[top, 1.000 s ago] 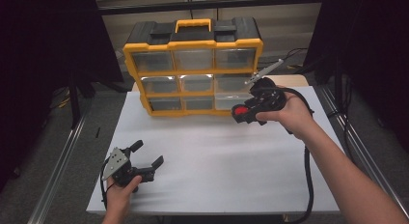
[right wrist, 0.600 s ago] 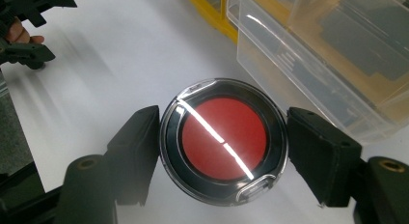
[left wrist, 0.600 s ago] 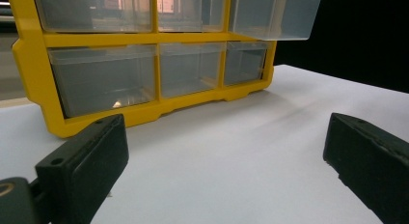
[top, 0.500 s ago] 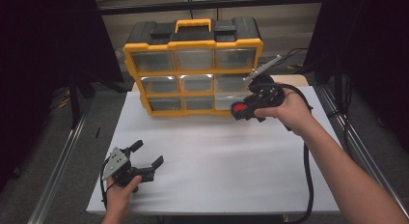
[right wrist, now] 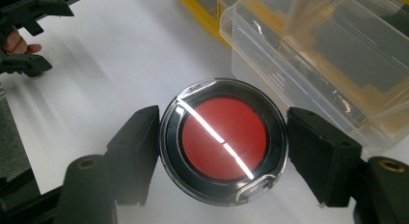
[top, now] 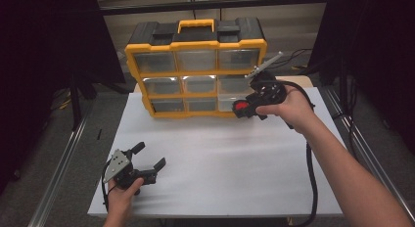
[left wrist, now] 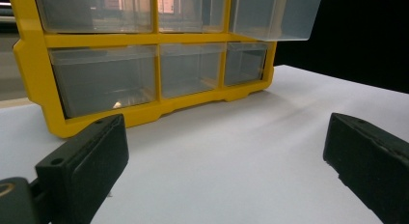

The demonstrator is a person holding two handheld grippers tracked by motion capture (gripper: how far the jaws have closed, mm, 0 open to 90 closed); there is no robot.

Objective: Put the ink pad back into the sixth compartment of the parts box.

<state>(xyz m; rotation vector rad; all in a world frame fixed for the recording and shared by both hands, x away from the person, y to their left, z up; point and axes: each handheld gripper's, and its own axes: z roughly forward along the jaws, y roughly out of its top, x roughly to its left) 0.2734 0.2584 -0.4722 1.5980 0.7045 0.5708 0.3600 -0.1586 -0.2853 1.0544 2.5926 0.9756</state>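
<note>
Right gripper [right wrist: 223, 151] fingers clamp a round red case [right wrist: 223, 147]; the high view shows left gripper [top: 147, 161] fingers wide.

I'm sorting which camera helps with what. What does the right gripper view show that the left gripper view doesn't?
Right gripper view alone: a round red-faced disc in a clear case, clamped between the right tool pads, with a clear drawer pulled out just beyond it, and the left tool far off.

Left gripper view alone: the left tool's own black pads standing wide apart over bare tabletop, nothing between them, and the organizer's closed lower drawers seen front-on.

Both: the yellow drawer organizer and the white table.
</note>
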